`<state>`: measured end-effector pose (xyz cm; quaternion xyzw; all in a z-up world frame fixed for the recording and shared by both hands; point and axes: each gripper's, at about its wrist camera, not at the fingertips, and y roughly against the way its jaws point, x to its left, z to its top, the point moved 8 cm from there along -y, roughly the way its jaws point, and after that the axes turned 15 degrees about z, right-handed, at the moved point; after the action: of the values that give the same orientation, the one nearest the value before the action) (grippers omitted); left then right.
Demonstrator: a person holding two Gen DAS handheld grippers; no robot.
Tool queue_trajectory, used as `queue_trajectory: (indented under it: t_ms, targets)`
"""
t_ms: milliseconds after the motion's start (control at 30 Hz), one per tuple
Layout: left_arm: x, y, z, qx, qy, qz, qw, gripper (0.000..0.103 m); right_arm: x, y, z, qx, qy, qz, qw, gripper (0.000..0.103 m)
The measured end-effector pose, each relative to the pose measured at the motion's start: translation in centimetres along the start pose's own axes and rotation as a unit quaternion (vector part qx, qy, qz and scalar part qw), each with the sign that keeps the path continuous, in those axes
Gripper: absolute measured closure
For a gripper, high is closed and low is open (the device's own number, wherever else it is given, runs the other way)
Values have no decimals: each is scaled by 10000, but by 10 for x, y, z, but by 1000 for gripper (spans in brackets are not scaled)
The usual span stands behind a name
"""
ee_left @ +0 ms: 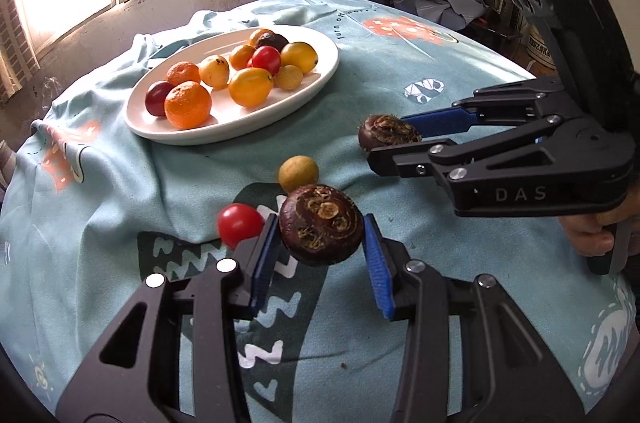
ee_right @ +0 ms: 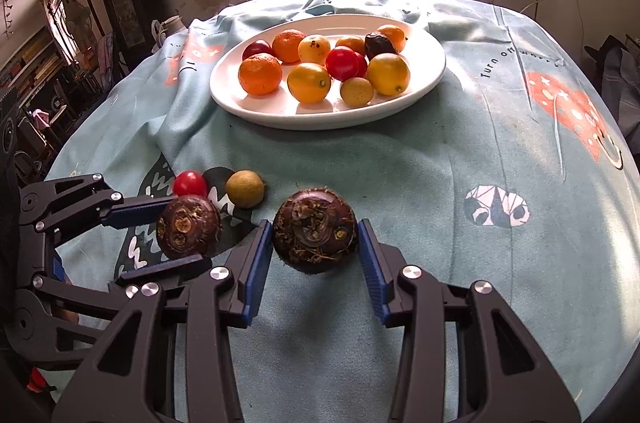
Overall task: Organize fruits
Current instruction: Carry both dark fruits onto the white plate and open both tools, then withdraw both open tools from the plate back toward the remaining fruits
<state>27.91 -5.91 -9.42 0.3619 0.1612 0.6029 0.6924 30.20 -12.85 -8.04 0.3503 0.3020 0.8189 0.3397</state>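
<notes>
Left tongs point(ee_left: 322, 243): clamped on a dark water chestnut point(ee_left: 321, 225), lower centre. Right tongs point(ee_right: 314, 243): clamped on a second chestnut point(ee_right: 315, 231). White plate point(ee_right: 424, 83) of fruit: upper centre, bare cloth between.

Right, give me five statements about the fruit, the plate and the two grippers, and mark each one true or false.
1. Each gripper holds a dark brown water chestnut. True: the left gripper grips one water chestnut, the right gripper the other water chestnut.
2. The white plate is empty. False: it holds oranges, yellow fruits and red tomatoes.
3. A red cherry tomato lies on the cloth off the plate. True.
4. The loose tan fruit sits on the plate. False: it lies on the cloth, near the cherry tomato.
5. The table is bare wood. False: a light blue printed cloth covers it.
</notes>
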Motion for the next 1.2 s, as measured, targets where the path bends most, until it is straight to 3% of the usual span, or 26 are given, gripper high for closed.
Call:
queue_trajectory:
  t_ms: [100, 333, 600, 767, 800, 833, 900, 1067, 1200]
  targets:
    - [19, 13, 5, -111, 231, -86, 9996, 61, 4, 1, -1, -7, -58, 88, 9999, 60]
    - [57, 14, 21, -115, 615, -166, 9979, 61, 24, 7, 13, -213, -206, 768, 9966, 60]
    - [96, -25, 80, -325, 1065, 239, 9935, 61, -7, 4, 86, -1010, 17, 96, 9948, 60]
    - [111, -66, 113, -263, 1251, 479, 9906, 61, -36, -25, 122, -1053, -4, -127, 9944, 59]
    - [115, -72, 118, -256, 1278, 586, 9897, 58, -39, -29, 125, -1068, -3, -175, 9941, 58]
    - [119, -73, 121, -270, 1327, 770, 9878, 38, -40, -30, 127, -1099, -12, -207, 9937, 53]
    - [125, -61, 124, -470, 1427, 993, 9837, 20, -35, -27, 127, -1163, -36, -127, 9931, 52]
    - [124, -27, 106, -610, 1300, 1055, 9840, 7, -9, -11, 109, -1186, 201, 25, 9927, 52]
    - [120, -6, 73, -490, 1306, 1092, 9842, 2, 6, -14, 78, -836, 134, 198, 9962, 52]
